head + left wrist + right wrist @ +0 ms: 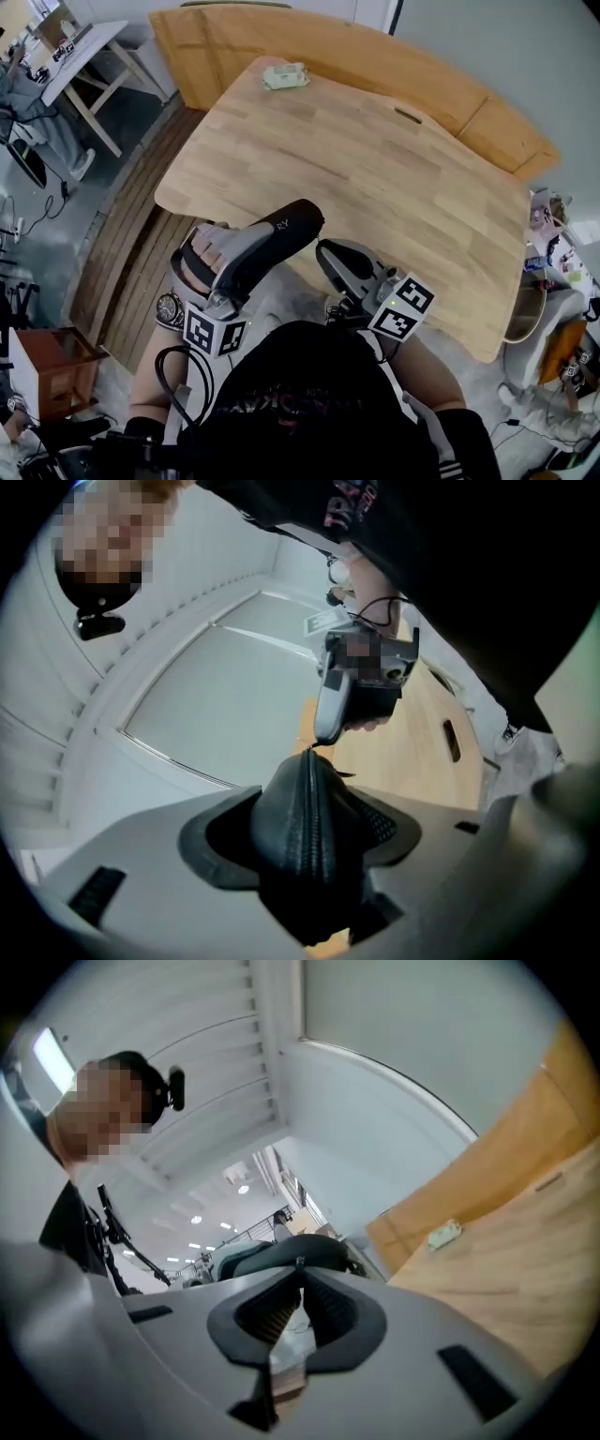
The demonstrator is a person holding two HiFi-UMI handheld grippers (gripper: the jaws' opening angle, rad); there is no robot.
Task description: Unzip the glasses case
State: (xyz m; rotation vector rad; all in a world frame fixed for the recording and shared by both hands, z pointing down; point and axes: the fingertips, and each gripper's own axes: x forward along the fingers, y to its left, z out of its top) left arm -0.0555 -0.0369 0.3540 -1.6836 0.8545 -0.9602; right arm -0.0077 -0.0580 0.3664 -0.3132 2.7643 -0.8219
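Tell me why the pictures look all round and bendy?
Left gripper view: a fisheye lens bends straight lines, the corners go black, and the close glasses case looks dark. Right gripper view: same bending, with bright ceiling lights far off. Head view: the table bulges; light is even.

Light wooden table (375, 178); small pale object (285, 76) lying near far edge.

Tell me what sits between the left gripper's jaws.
The case, zipper facing out, clamped there; the left gripper view shows it. The right gripper nips its zipper pull.
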